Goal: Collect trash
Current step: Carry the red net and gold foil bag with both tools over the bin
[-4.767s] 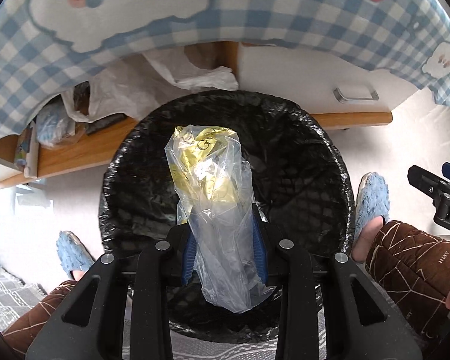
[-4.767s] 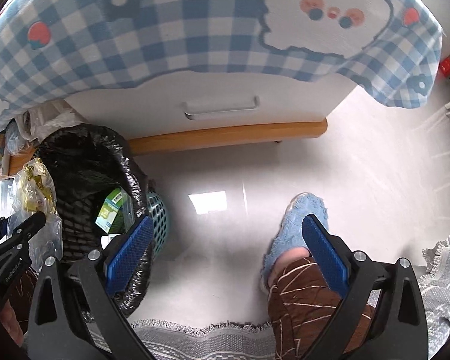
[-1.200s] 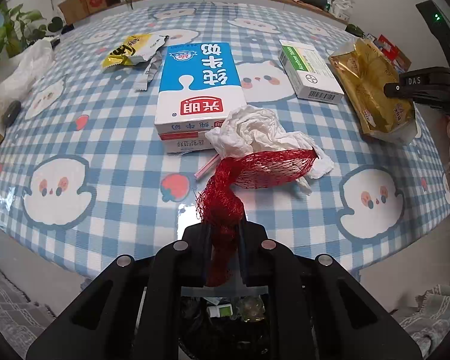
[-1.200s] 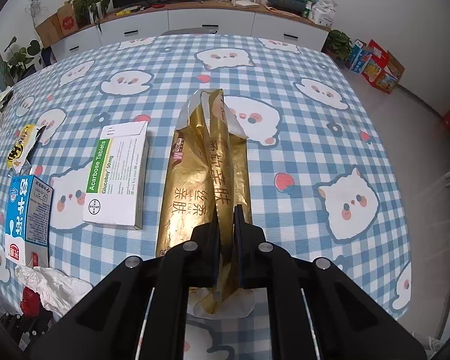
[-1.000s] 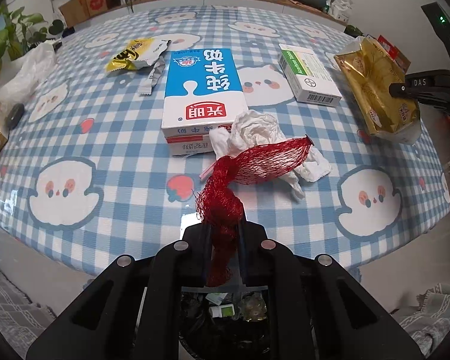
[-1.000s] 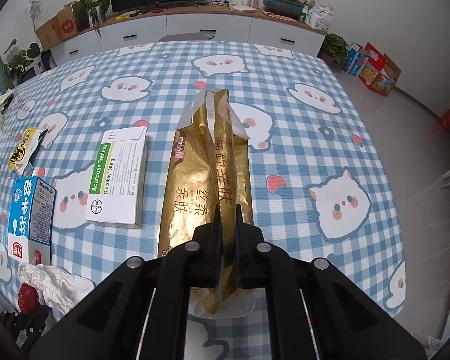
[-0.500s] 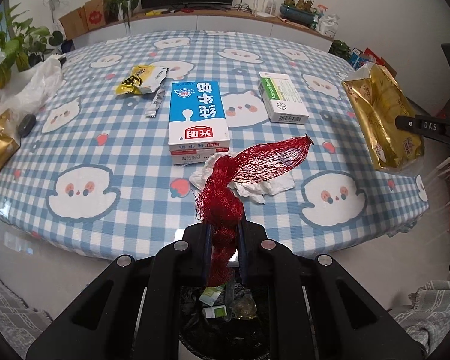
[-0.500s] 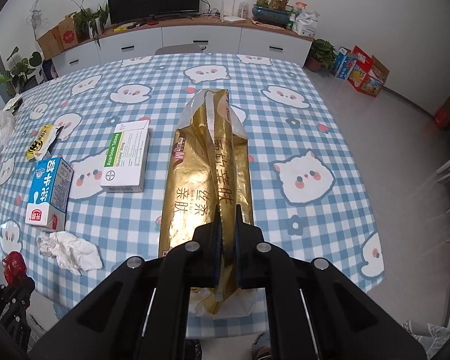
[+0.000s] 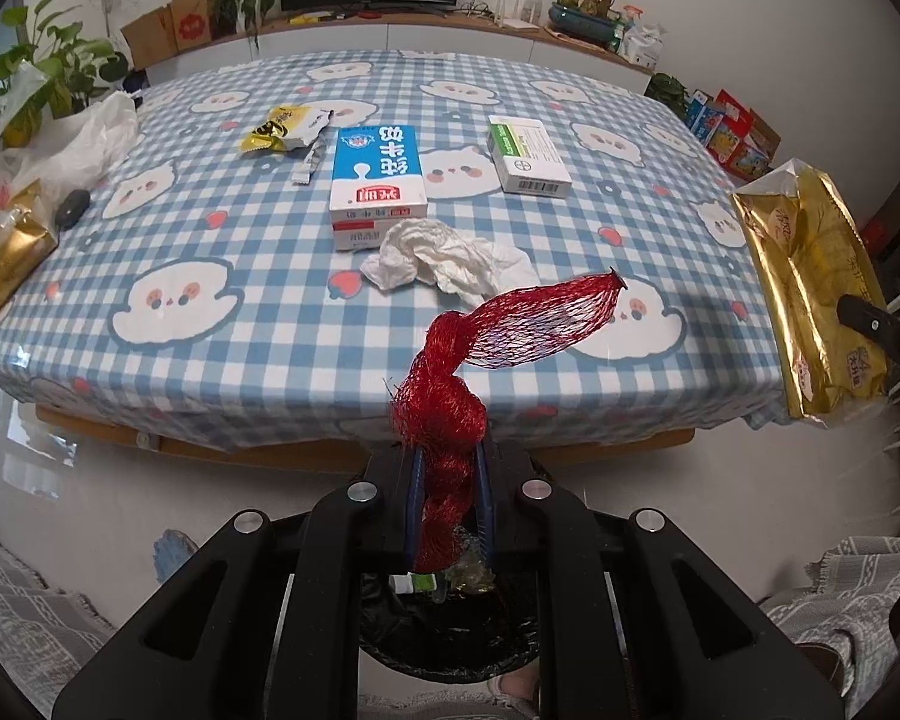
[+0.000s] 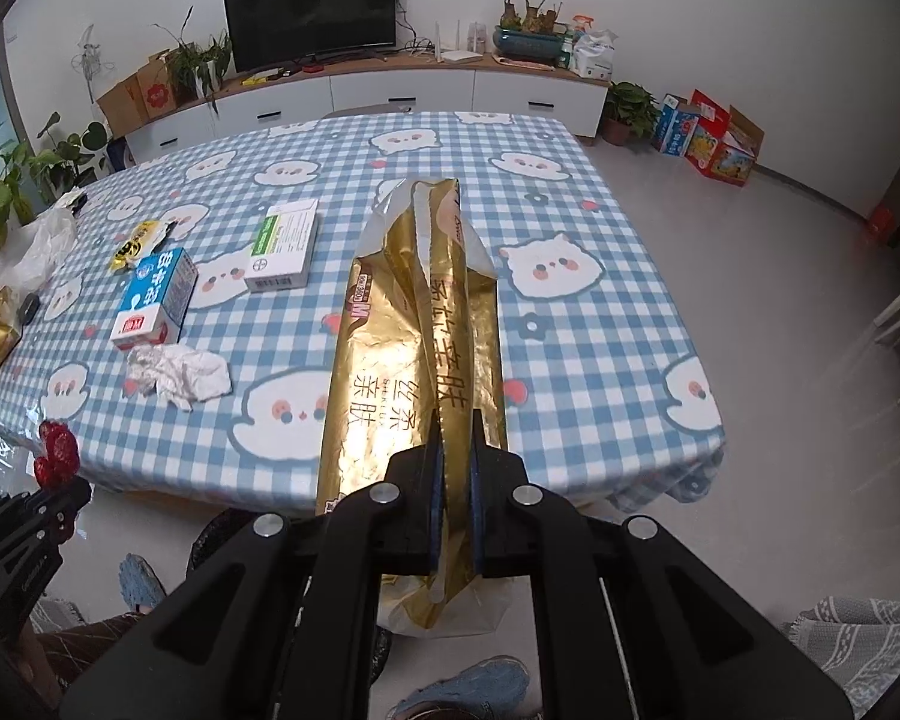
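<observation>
Red mesh net bag (image 9: 450,414) is clamped between the pads of the left gripper (image 9: 450,498); its bunched end sits in the jaws and its long axis runs up and away to the right, the loose tail tilted over the table edge. Below and just behind this gripper sits one black-lined bin (image 9: 450,636) (some scraps inside, too small to name). Ahead of it on the checked tablecloth (image 9: 210,240): one crumpled white tissue (image 9: 444,255) nearest, one blue milk carton (image 9: 378,180) just beyond and touching it, one white medicine box (image 9: 528,156) further right, one yellow snack wrapper (image 9: 282,129) far left.

The right gripper (image 10: 455,504) is pinched shut on one gold foil package (image 10: 420,360), long axis straight ahead along the fingers, open end pointing away, hanging over the near table edge. Nothing blocks either gripper's front.
</observation>
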Tool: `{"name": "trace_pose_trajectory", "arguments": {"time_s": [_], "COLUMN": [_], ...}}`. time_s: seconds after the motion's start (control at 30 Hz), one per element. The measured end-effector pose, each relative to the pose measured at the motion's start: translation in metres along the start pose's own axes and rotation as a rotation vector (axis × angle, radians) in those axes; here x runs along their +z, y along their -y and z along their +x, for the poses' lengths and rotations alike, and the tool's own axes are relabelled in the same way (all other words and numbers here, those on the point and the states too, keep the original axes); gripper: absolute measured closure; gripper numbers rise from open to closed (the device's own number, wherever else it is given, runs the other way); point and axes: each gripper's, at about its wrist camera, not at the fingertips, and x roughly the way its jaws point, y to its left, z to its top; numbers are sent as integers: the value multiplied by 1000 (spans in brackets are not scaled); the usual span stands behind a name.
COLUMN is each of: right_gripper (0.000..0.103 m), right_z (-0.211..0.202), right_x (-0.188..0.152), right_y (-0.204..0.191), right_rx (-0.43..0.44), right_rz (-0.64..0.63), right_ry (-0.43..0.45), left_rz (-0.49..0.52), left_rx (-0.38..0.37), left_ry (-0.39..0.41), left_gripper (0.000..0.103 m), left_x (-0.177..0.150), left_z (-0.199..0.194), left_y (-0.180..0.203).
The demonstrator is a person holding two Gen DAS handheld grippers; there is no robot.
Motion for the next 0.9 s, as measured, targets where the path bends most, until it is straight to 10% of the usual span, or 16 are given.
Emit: {"name": "trace_pose_trajectory", "arguments": {"time_s": [0.9], "right_gripper": [98], "right_z": [86], "right_x": [-170], "right_y": [23], "right_rx": [-24], "right_rz": [79], "right_ry": [-151], "left_rz": [47], "left_rx": [9], "left_ry": [-140], "left_gripper": [90], "left_x": [-109], "left_z": [101], "left_y": [24]}}
